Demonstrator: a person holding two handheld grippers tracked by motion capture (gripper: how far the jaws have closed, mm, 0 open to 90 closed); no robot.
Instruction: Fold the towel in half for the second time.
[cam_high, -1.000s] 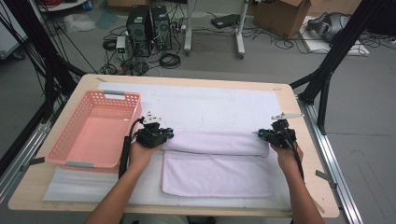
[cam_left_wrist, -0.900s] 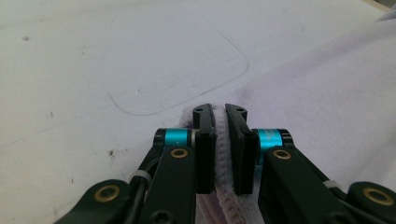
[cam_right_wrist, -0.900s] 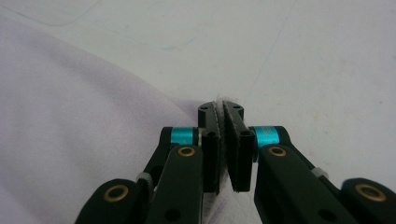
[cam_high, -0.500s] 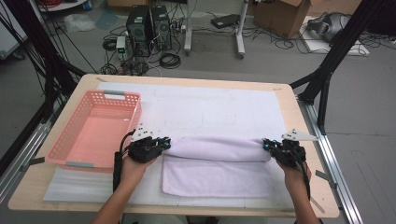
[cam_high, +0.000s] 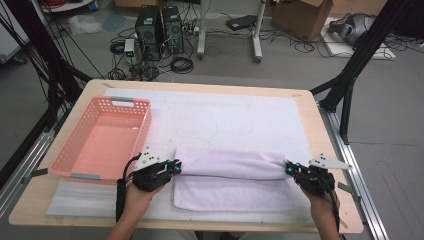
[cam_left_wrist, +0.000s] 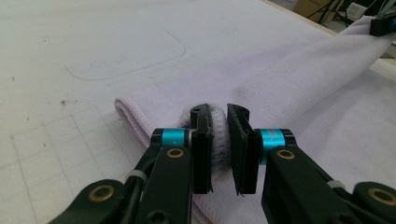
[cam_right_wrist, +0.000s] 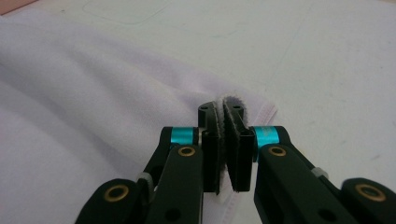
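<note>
One worktop (cam_high: 320, 145) carries a white mat (cam_high: 225, 120), with a pink basket (cam_high: 100, 145) at its left. Before me the towel (cam_high: 235, 177) lies on the mat beside the basket, its far part folded over towards me. My left tongs (cam_high: 175, 166) are clenched on the fold's left end, cloth pinched between the jaws; my right tongs (cam_high: 290, 170) grip its right end the same way.
</note>
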